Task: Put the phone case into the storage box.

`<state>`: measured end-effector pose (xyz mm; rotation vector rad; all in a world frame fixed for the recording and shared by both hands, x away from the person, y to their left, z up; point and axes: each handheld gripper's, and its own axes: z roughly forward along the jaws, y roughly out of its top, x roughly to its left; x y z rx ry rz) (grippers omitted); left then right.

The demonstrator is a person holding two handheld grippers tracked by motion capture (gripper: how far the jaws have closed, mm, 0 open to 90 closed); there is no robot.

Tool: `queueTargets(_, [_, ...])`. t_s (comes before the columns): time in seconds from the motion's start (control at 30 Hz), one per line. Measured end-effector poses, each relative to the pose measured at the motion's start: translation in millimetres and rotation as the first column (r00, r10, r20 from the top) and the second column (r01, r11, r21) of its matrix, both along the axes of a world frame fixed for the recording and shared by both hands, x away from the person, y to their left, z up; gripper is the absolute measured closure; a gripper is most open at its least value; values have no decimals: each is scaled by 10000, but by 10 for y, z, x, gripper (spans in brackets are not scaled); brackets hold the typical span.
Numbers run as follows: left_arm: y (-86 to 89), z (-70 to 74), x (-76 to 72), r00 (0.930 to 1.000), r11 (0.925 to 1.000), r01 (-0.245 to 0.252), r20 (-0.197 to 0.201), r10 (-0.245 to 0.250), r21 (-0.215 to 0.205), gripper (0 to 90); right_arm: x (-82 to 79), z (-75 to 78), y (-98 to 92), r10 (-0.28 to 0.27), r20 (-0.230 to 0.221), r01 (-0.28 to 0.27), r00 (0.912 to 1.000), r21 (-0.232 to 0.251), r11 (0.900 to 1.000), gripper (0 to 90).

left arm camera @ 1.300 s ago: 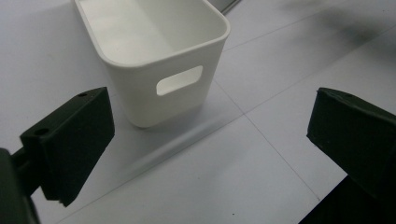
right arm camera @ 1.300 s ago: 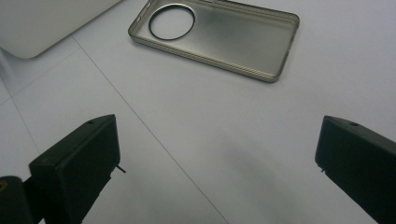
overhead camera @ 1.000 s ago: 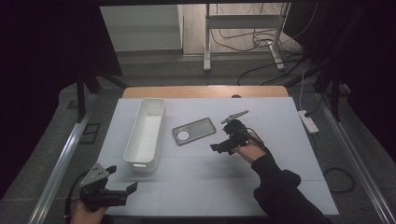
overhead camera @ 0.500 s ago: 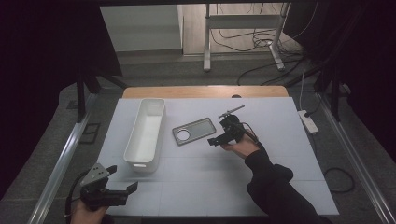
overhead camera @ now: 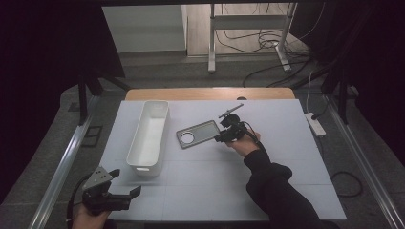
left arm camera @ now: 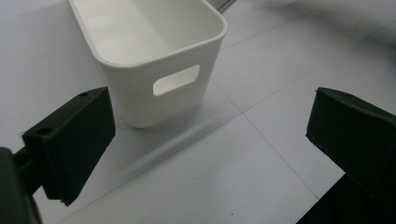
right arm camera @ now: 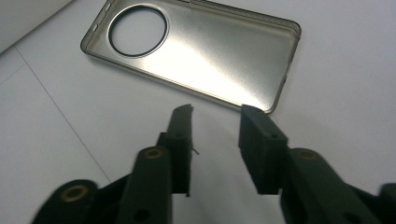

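Note:
A grey translucent phone case (overhead camera: 198, 134) with a round camera hole lies hollow side up on the white table, just right of a long white bin (overhead camera: 143, 168). My right gripper (overhead camera: 220, 138) sits low at the case's right end. In the right gripper view the case (right arm camera: 201, 51) lies just ahead of the right gripper (right arm camera: 217, 112). Its jaws have just been closing and stand narrowly apart with nothing between them; the right jaw's tip is at the case's near corner. My left gripper (overhead camera: 129, 193) rests at the table's front left, wide open (left arm camera: 210, 107), facing the bin's end wall (left arm camera: 140, 93).
A white power strip (overhead camera: 314, 123) lies off the table's right edge. The table's wooden back edge (overhead camera: 210, 93) runs behind the white mat. Cables and metal stand legs (overhead camera: 210, 47) are on the floor beyond.
My right gripper has slid left up to the phone case's right end and its jaws have narrowed. The left gripper has stayed put.

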<state>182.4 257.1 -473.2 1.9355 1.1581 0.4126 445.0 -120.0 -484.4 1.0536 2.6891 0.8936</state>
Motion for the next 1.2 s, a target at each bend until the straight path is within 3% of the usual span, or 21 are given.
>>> queueTargets(0.13, [0,-1,3,10000,10000,12,-21,-12,0,21,44,-35,16,52,145,-52,9999,-27,10000,834])
queueTargets(0.23, [0,-1,6,10000,10000,24,-32,-24,-8,21,89,-56,24,54,98,-54,9999,-29,10000,897])
queueTargets(0.87, [-5,-4,15,9999,10000,81,-65,-81,41,27,332,-173,153,-406,66,407,9992,-192,9990,898])
queueTargets(1.2, [0,-7,18,9999,10000,98,-92,-98,6,27,368,-260,220,-276,75,281,9996,-793,9965,898])
